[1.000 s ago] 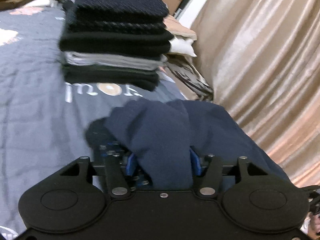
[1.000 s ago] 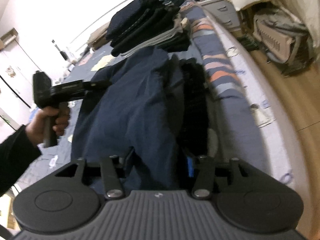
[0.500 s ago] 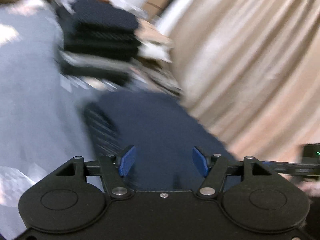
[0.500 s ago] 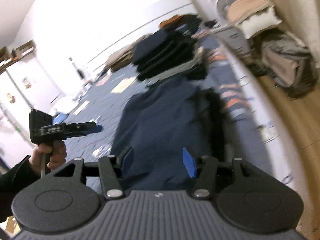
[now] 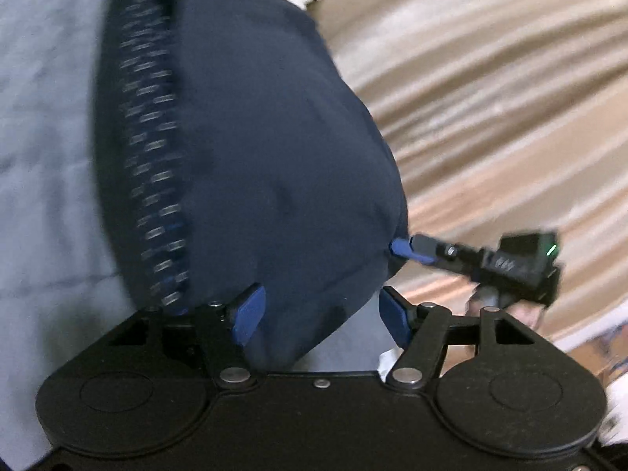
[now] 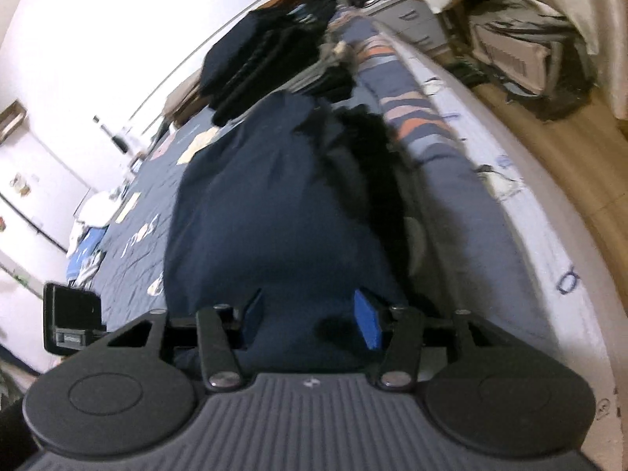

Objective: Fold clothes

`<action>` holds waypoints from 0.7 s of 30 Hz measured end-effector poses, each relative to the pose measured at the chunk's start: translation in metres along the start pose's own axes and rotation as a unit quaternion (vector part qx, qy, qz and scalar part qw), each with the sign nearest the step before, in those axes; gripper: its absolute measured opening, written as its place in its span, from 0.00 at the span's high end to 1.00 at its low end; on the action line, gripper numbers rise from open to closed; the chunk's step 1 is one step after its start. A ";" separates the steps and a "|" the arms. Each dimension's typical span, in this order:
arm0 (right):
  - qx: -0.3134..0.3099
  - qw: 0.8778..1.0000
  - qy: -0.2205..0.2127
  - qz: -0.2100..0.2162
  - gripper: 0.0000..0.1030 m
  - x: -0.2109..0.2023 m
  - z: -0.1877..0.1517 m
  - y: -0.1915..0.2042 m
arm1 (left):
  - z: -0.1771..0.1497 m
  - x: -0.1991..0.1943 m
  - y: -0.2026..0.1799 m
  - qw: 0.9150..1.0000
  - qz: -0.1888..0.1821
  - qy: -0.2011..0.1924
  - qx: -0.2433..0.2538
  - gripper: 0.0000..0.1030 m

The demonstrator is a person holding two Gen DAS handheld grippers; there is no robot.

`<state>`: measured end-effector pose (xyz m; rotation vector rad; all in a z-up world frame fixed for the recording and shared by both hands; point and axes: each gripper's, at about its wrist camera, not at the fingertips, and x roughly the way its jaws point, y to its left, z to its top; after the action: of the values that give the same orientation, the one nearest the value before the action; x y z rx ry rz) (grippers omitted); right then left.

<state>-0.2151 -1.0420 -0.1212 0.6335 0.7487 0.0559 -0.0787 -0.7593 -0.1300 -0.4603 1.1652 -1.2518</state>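
Left gripper gapes over navy garment; right gripper closing astride it.

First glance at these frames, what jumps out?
The navy garment fills the middle of both views, lying lengthwise on the bed with both grippers at its near end. Beyond it, a stack of folded dark clothes. A beige curtain covers the left view's right side.

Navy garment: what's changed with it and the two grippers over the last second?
Both grippers let go of the navy garment, which dropped flat onto the bed. The left gripper and right gripper came down to its near edge, right jaws closing. The folded stack stayed put.
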 end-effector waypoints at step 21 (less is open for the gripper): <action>-0.008 0.999 0.022 -0.037 0.52 0.022 -0.009 -0.019 | -0.018 0.004 -0.030 0.999 -0.022 0.021 -0.014 0.33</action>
<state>-0.2078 -1.0468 -0.1504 0.5909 0.8119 0.0080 -0.1096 -0.7667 -0.1143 -0.4841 1.2146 -1.2904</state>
